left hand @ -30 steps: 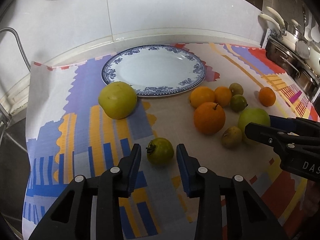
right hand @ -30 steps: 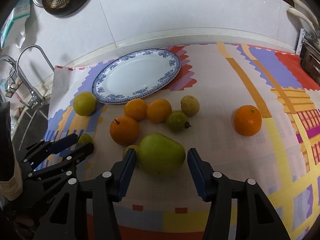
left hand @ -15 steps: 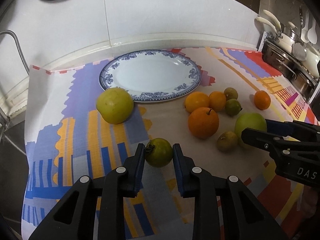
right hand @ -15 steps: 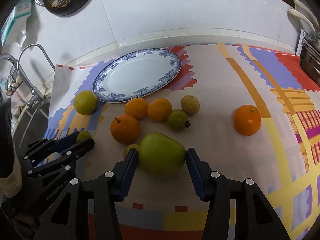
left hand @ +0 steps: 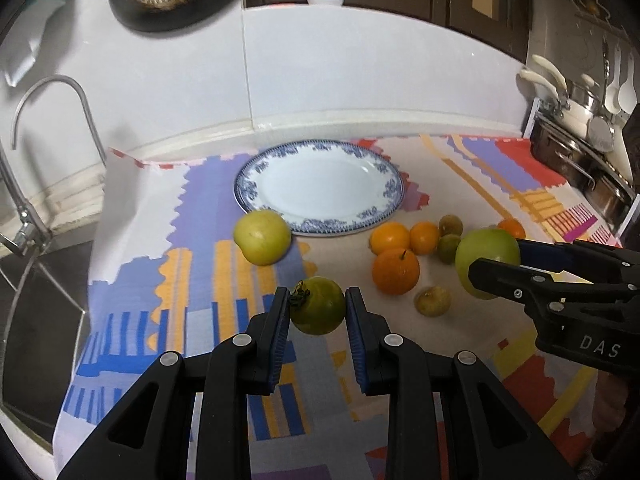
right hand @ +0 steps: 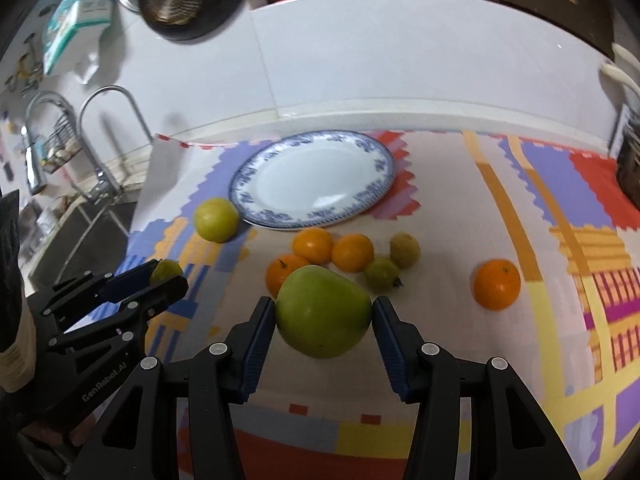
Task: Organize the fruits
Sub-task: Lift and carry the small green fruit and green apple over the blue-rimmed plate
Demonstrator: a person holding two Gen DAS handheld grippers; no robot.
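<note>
Grippers both clamped: our left gripper [left hand: 317, 312] holds a green tomato [left hand: 318, 311], our right gripper [right hand: 323, 320] a green apple [right hand: 322, 316], near the plate [right hand: 256, 176].

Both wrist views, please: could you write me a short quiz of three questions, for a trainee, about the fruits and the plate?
1. True or false: the plate holds no fruit.
2. Which fruit does the right gripper hold? A) the green apple B) an orange C) a lemon
3. Fill in: the left gripper is shut on the green ____.

Key: 1 true; 2 A; 3 tomato.
</note>
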